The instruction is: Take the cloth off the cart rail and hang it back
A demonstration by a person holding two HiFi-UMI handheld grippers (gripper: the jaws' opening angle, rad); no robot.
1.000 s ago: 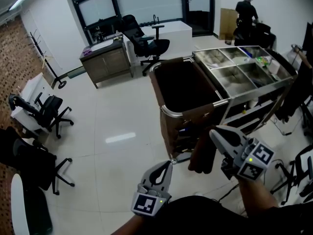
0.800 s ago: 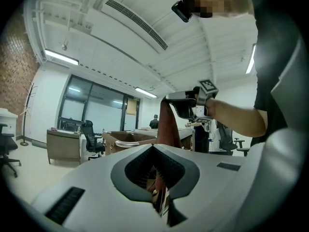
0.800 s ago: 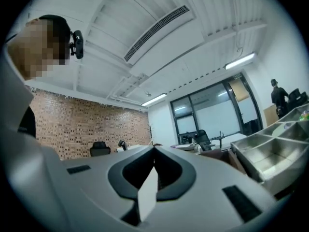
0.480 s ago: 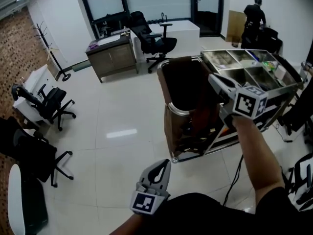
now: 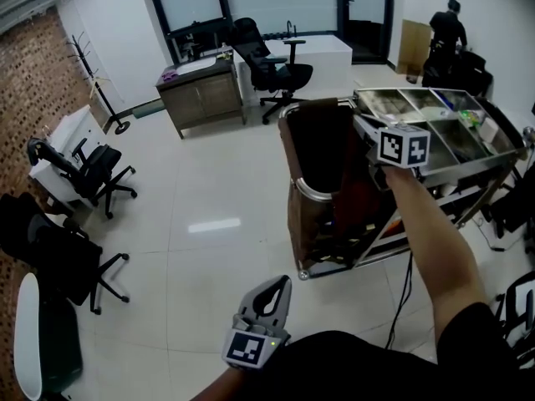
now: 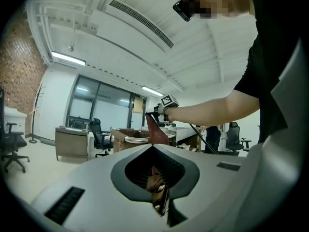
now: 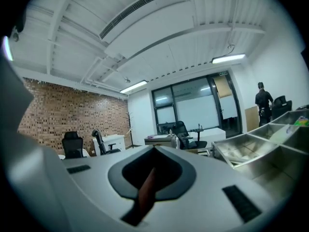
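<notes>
cloth [image 5: 358,200] pinched in the right gripper [image 5: 369,137] hangs above the cart rail [image 5: 306,189], so draping it back seems next; left gripper [image 5: 266,301] idles, jaws together.

A glossy pale tile floor [image 5: 209,182] fills the room. A red brick wall [image 5: 33,73] runs along the left, and the other walls are white. At the far end stand tall dark-framed glass panels [image 5: 180,2]. Before them sit a wooden cabinet [image 5: 201,103], a white desk [image 5: 322,53] and a black office chair [image 5: 272,65]. More black chairs [image 5: 92,170] stand near the brick wall beside a white table [image 5: 58,140], with a coat stand [image 5: 96,94] behind. The white ceiling carries a long air vent [image 7: 140,6] and strip lights [image 7: 229,58].
</notes>
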